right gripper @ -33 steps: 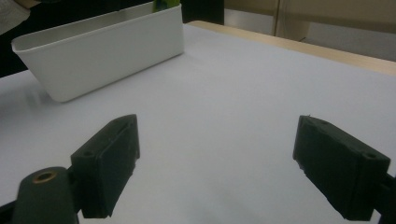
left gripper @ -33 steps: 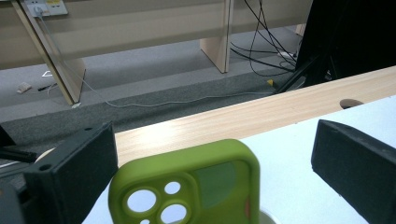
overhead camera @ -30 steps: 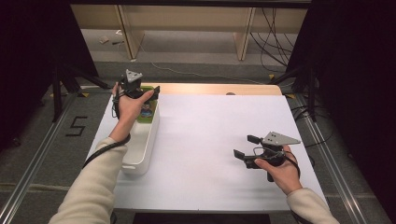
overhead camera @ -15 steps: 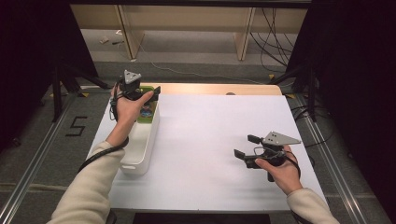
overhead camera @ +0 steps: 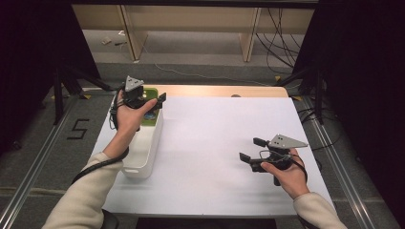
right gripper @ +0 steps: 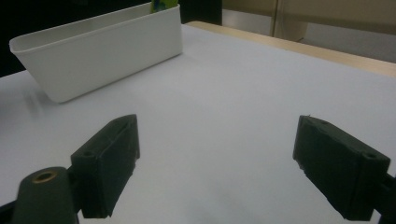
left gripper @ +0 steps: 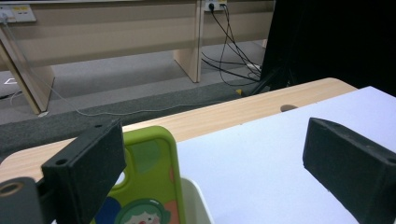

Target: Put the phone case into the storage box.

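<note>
A green phone case (overhead camera: 152, 92) with a cartoon print stands upright in the far end of a long white bin (overhead camera: 143, 152) at the table's left. My left gripper (overhead camera: 155, 101) hovers just over that end. Its jaws have just been closing a little but still stand wide, with nothing pressed between the pads. In the left gripper view the case (left gripper: 149, 177) rises beside the left jaw, above the bin's rim (left gripper: 196, 200). At the near right my right gripper (overhead camera: 252, 149) is held low over the white sheet, open and empty, and points toward the bin (right gripper: 102, 51).
A white sheet (overhead camera: 210, 138) covers the table, with a strip of bare wood (overhead camera: 215, 90) along the far edge. Beyond lie grey floor, wooden furniture legs and cables (overhead camera: 282, 28). Dark stands flank both sides.
The left hand with its gripper has shifted slightly over the bin's far end. The right hand has stayed where it was.
</note>
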